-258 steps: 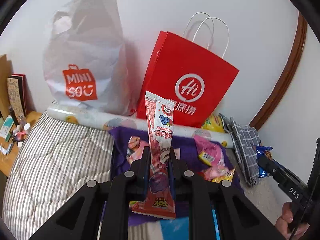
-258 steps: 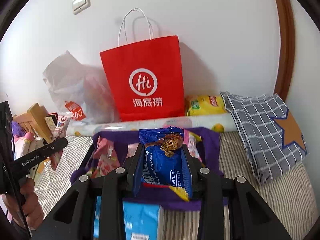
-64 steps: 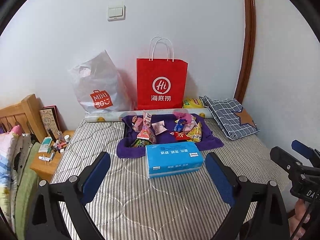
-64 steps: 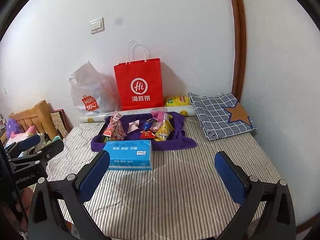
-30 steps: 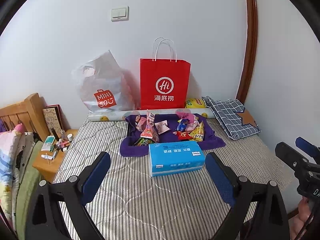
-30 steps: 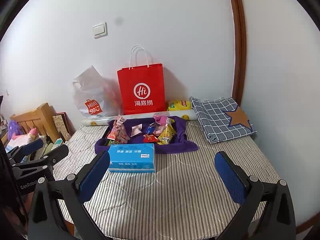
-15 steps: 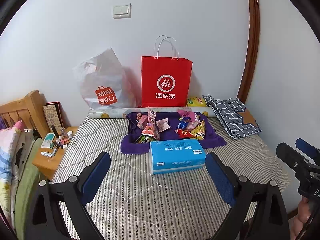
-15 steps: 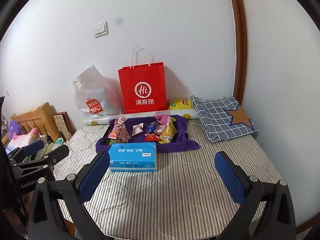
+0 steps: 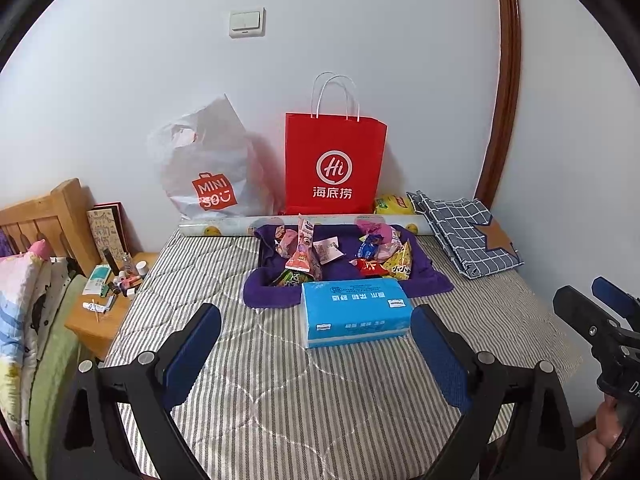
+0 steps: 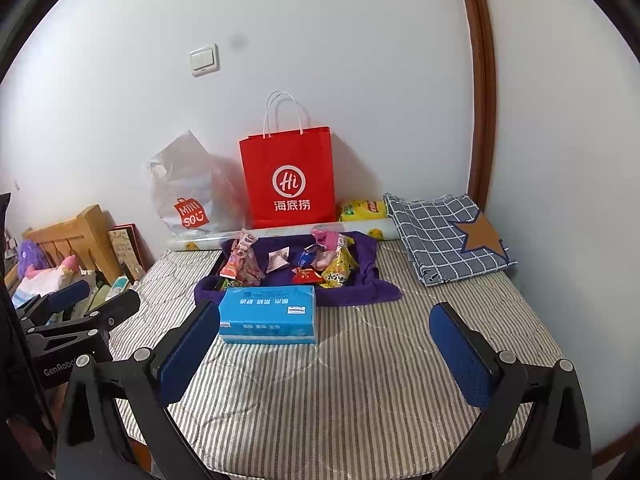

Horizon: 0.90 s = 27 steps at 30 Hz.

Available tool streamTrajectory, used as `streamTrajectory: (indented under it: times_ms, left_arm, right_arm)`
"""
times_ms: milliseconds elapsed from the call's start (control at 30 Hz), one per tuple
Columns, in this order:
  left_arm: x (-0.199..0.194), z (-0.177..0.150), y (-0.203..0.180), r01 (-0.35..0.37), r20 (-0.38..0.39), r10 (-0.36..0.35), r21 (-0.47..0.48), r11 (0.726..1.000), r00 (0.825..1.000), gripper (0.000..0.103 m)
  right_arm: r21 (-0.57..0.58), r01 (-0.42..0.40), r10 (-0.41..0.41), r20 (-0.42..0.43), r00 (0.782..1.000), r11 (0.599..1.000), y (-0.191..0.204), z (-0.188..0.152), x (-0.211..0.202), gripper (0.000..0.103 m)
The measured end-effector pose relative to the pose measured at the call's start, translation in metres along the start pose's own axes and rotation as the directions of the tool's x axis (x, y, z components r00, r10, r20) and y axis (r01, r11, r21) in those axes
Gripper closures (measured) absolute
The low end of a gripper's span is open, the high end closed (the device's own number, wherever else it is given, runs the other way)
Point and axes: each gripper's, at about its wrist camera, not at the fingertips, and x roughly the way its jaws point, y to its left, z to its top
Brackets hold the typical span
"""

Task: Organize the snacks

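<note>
- Left wrist view: your left claw [image 9: 316, 344] is spread wide and holds nothing, its blue-padded fingers [image 9: 192, 354] hanging above the grey striped mattress [image 9: 280, 400].
- Just past the fingers lies a light blue rectangular tissue pack [image 9: 355, 312], touching the front edge of the purple cloth-lined tray [image 9: 424, 280].
- The bright foil snack packets [image 9: 344, 252] sit in that tray in two clusters, a pink-and-red stick pack [image 9: 302, 250] propped upright on the left side.
- Behind the tray, a red paper carrier bag with white handles [image 9: 334, 160] and a grey plastic shopping bag [image 9: 208, 168] lean on the wall.
- Your right claw [image 9: 596, 312] shows at the far right edge, well apart from the tray.
- Right wrist view: your right claw [image 10: 326, 344] is likewise released and empty, fingers wide above the mattress [image 10: 360, 380].
- The tissue pack [image 10: 269, 314] lies near its left finger, with the snack packets [image 10: 304, 260] in the tray [image 10: 372, 276] beyond.
- A blue checked folded cloth with a brown star [image 10: 448, 236] lies to the right of the tray, and your left claw [image 10: 80, 304] is at the left edge.
</note>
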Motion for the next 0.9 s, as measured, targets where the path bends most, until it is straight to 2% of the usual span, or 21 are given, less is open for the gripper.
streamTrajectory:
  times_ms: [900]
  left_arm:
    - [-0.0018,0.0028,-0.0012,-0.003,0.010,0.003,-0.004,1.000,1.000,0.007]
  right_arm:
    - [-0.003,-0.002,0.002,0.008,1.000,1.000,0.0035,0.0019,-0.0046,0.000]
